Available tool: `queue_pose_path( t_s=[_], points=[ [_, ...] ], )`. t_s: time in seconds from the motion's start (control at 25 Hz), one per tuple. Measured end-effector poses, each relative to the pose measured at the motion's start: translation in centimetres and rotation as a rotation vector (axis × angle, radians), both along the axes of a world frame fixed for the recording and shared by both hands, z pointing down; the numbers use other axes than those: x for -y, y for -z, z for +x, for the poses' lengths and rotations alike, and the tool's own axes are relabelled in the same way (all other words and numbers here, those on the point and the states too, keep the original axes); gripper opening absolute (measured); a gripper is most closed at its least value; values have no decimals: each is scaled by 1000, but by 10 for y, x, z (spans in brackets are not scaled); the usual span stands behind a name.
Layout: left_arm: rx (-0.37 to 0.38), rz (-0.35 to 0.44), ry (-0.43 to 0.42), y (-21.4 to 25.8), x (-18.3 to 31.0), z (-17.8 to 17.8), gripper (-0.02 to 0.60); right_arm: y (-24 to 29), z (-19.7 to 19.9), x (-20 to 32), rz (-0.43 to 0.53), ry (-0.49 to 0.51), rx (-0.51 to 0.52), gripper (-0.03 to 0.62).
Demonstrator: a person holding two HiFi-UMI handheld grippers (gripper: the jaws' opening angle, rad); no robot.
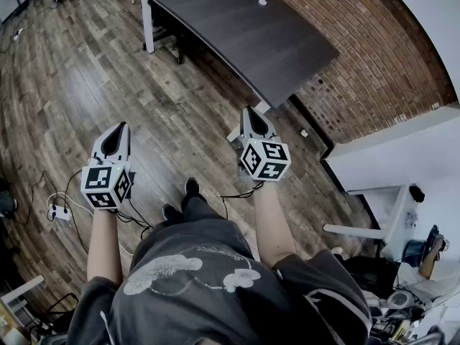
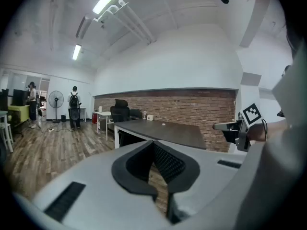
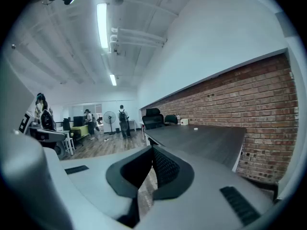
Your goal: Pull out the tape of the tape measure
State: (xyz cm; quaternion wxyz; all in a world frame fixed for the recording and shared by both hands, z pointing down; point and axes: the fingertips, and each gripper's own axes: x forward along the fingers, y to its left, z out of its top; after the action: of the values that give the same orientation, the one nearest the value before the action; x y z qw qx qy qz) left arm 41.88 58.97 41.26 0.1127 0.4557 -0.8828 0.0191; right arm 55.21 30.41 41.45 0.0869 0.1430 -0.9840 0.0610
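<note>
A brown plank floor point(image 1: 86, 70) runs through a long office, with a brick wall point(image 1: 359, 49) along the right side. Nearest are the person's two dark shoes point(image 1: 192, 187) on the boards. A white power strip point(image 1: 59, 212) and loose black cables point(image 1: 136, 218) lie to the left of the feet.

Both forearms reach forward. The left gripper point(image 1: 121, 128) hangs over bare floor with its jaws pressed together and nothing between them. The right gripper point(image 1: 249, 113) also has its jaws together on nothing. It sits just short of the near corner of a dark table point(image 1: 237, 27) on white legs, and nothing stands between it and that corner.

On the far part of the tabletop lies a small pale object point(image 1: 262, 2), well apart from both grippers. It is too small to say whether it is the tape measure.

A white counter point(image 1: 395, 149) crowded with gear stands to the right. In the left gripper view a black office chair point(image 2: 120, 111) stands behind the table. Farther back are a standing fan point(image 2: 56, 99) and some people point(image 2: 74, 107).
</note>
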Motion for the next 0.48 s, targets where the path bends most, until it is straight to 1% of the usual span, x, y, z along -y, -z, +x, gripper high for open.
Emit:
queue_pose_path(
  t_s=[0.12, 0.2, 0.48],
  points=[
    [4, 27, -17, 3, 14, 2, 9, 2, -7, -6, 24, 36, 6, 29],
    [-3, 35, -13, 2, 19, 4, 8, 0, -7, -6, 27, 48, 1, 29],
    [-26, 27, 13, 4, 22, 9, 9, 1, -3, 0, 8, 60, -17, 29]
  ],
)
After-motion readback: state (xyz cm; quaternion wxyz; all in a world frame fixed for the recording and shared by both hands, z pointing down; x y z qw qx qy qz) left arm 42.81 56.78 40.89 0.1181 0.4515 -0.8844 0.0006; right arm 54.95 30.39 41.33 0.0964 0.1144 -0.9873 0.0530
